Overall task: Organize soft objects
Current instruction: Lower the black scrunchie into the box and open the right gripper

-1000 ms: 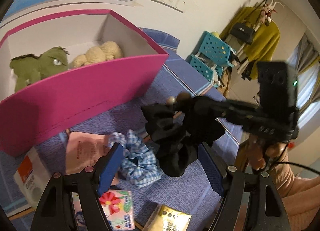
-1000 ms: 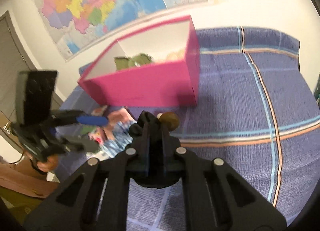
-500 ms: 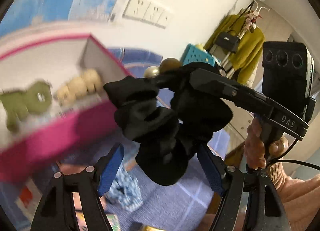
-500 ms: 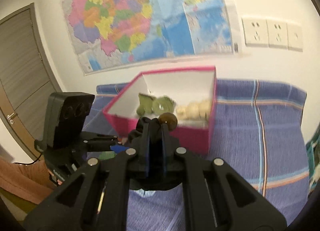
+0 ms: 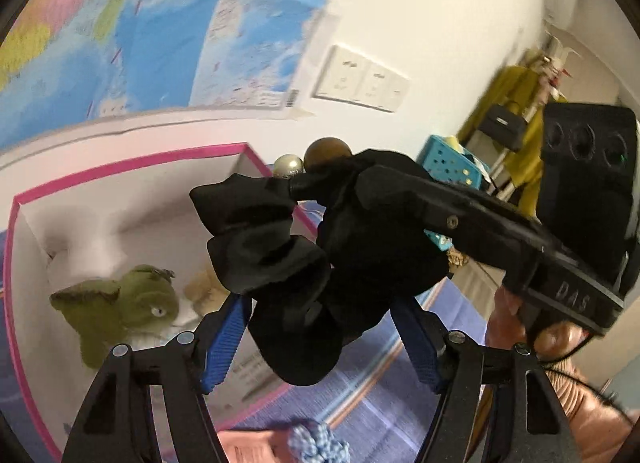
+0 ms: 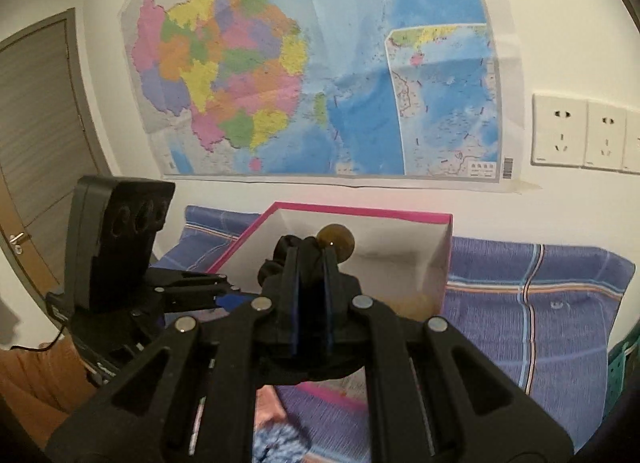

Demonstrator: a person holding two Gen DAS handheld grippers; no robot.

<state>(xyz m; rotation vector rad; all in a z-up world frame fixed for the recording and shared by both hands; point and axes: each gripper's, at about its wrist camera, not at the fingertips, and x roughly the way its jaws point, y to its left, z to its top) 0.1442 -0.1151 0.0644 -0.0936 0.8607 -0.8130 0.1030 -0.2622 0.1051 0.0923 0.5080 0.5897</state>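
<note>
**Scrunchie held over box: release pending**

Wall map (image 6: 312,63) and sockets (image 6: 584,135) behind; blue checked cloth (image 6: 540,303) over the surface, pink box (image 6: 360,210) standing on it near the wall.

Right gripper (image 6: 308,263): clenched on black scrunchie (image 5: 328,263), pinched at the beaded end, two round beads (image 5: 328,149) showing above the fingers. Bulk of the fabric hanging free, in the air above the near wall of the box.

Left gripper (image 5: 324,335): spread wide, grasping nothing, blue pads either side of the dangling fabric (contact with the pads not determinable).

Box contents: green plush toy (image 5: 120,303) and a cream plush (image 5: 204,287) against the far side. Checked scrunchie (image 5: 316,443) lying outside on the cloth, beside a pink packet (image 5: 248,447).

Judged step: carry and drop into the box.

Recommendations:
- Advance until all hanging fabric is past the near wall, not merely the pinch point.
- Lower before letting go; limp fabric likely to drape over the rim otherwise.
- Aim for bare floor beside the toys.
- Keep left pads clear of the loop to avoid snagging.
</note>
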